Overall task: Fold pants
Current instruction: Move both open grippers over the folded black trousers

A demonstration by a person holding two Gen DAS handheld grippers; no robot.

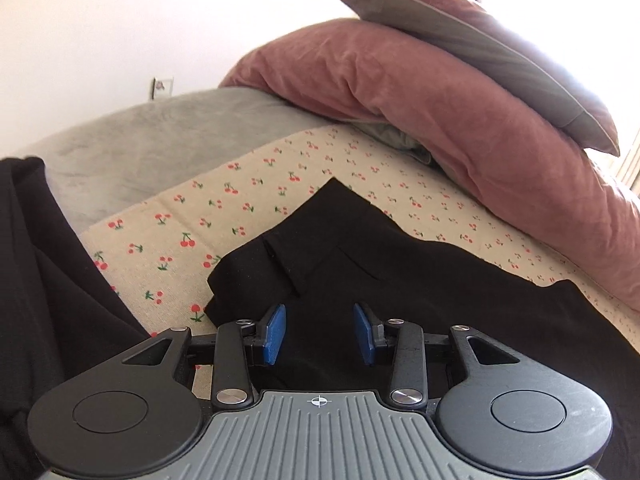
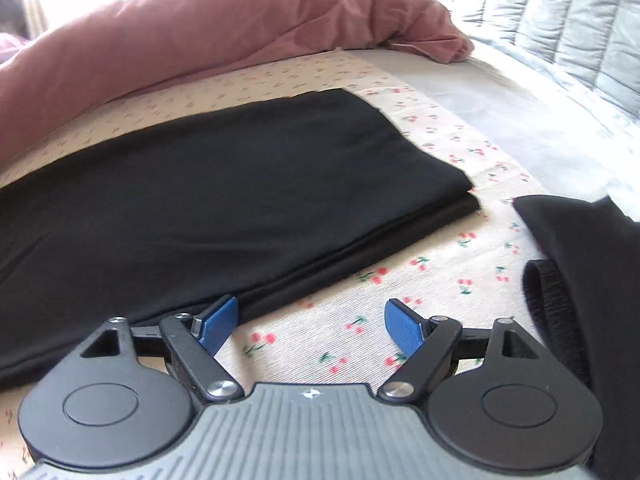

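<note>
The bed (image 1: 132,148) carries everything; its grey cover shows bare only in the left wrist view, reaching back to a white wall (image 1: 120,20), while the right wrist view alone shows a pale quilted bedspread (image 2: 560,12) at the far right; across the bed lies a cream cherry-print sheet (image 1: 240,200), seen in both views; a dusty-pink duvet (image 1: 420,92) is heaped along the sheet's far edge, and only the left view shows the pink-and-grey pillow (image 1: 460,40) resting on top of it.

The black pants (image 2: 200,184) lie flat on the cherry sheet, folded lengthwise into a long band; the right view shows the stacked layers at the near edge and a squared end toward the right, with bare sheet beyond that end and along the near side; the left view shows the other end, where a corner points toward the duvet and seams cross the cloth, with bare sheet to its left; a strip of sheet separates pants from duvet.

Dark clothing of the person (image 1: 48,280) fills the left border of the left view.

The left tool (image 1: 319,334) hovers over the pants, blue pads partly spread, nothing between them; the right tool (image 2: 310,326) is spread wide over bare sheet, its left pad (image 2: 218,322) by the pants' near edge, gripping nothing.
</note>
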